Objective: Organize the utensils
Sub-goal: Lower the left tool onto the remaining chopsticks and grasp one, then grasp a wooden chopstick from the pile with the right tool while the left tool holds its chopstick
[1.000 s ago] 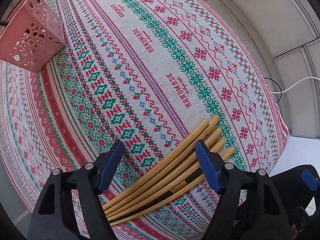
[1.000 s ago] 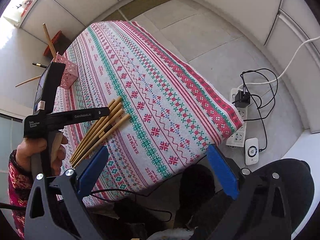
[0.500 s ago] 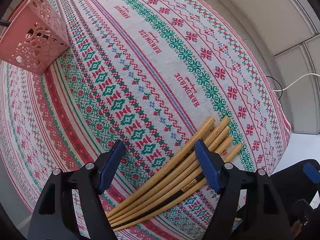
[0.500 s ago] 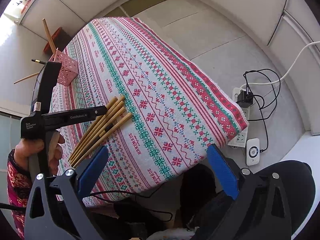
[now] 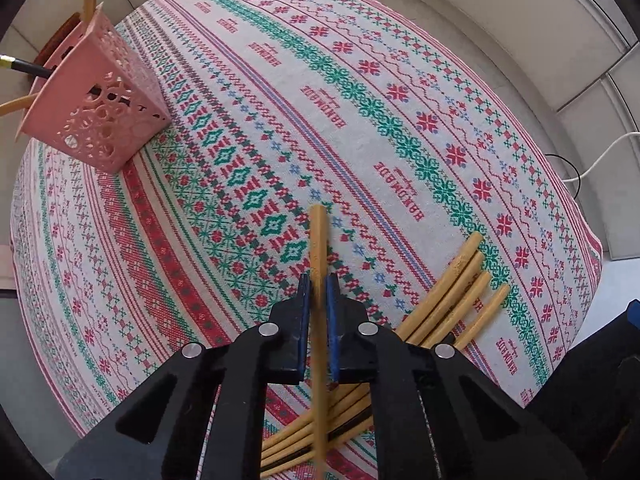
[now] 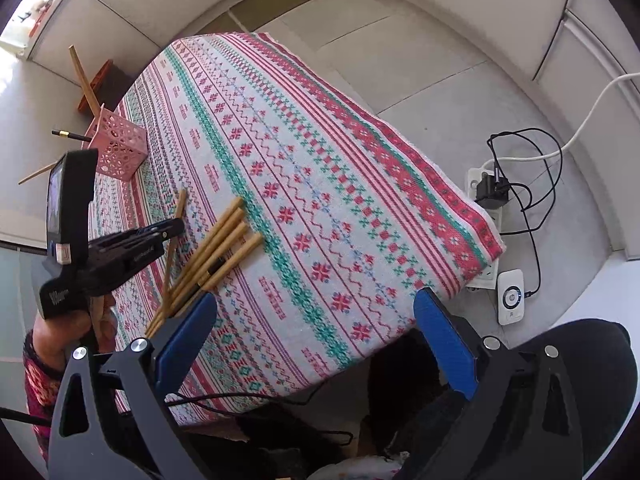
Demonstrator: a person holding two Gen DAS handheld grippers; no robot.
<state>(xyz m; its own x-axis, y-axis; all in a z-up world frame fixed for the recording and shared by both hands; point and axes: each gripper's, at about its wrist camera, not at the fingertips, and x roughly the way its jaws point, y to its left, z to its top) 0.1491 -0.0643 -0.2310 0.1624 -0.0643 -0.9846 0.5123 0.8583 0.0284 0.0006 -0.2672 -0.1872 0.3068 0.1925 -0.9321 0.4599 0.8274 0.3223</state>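
My left gripper is shut on one wooden chopstick, lifted above the patterned tablecloth and pointing away from me. It also shows in the right wrist view, holding the chopstick tilted. Several more wooden chopsticks and a dark one lie in a bundle on the cloth at the near right. A pink perforated holder stands far left with three utensils sticking out. My right gripper is open and empty, off the table's near edge.
The table's right edge drops to a tiled floor with a power strip, cables and a small white device. A dark bag lies under the near edge. A person's hand holds the left gripper.
My left gripper has closed on one chopstick from the bundle and lifted it up and left, away from the rest. The right gripper has barely moved.
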